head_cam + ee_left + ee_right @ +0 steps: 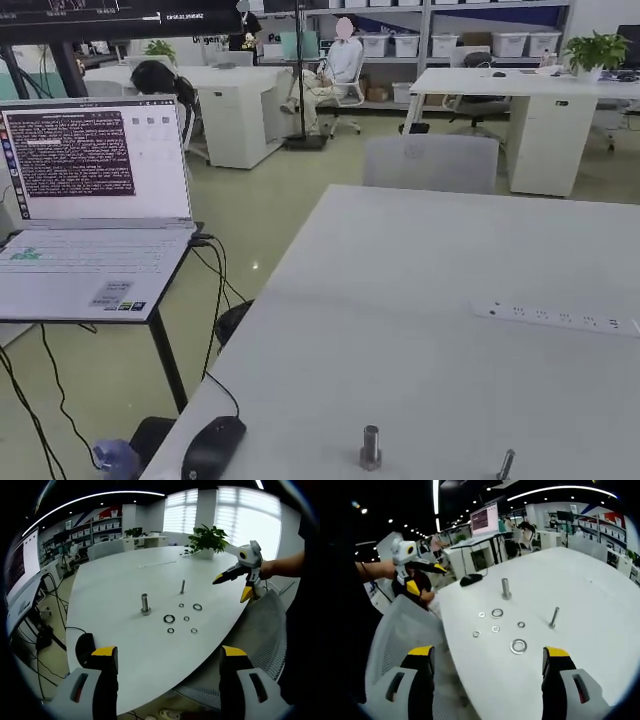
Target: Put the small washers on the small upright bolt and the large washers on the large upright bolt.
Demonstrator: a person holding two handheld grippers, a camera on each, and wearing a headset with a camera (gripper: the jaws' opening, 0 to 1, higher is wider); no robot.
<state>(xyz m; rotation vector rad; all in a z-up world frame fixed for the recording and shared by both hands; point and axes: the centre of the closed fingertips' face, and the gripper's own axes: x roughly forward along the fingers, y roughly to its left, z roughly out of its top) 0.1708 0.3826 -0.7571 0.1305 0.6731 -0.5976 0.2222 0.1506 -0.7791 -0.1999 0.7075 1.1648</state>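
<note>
No washer is yet seated, and both bolts stand bare on the white counter: the large upright bolt and, apart from it, the small upright bolt. The large washers and the small washers are shown lying flat and loose on the counter near the bolts. There appear to be two large and four small, though the smallest are hard to size in the fisheye views. The left tongs are held spread and empty off the near edge of the counter. The right tongs are likewise held spread with nothing pinched, off the counter's edge on the other side. The task is judged to be at its opening step, the first pick. For the next move, one pair of tongs must be lowered over a single washer, its thin rim nipped off the flat surface, and its hole lined up over the matching bolt.
</note>
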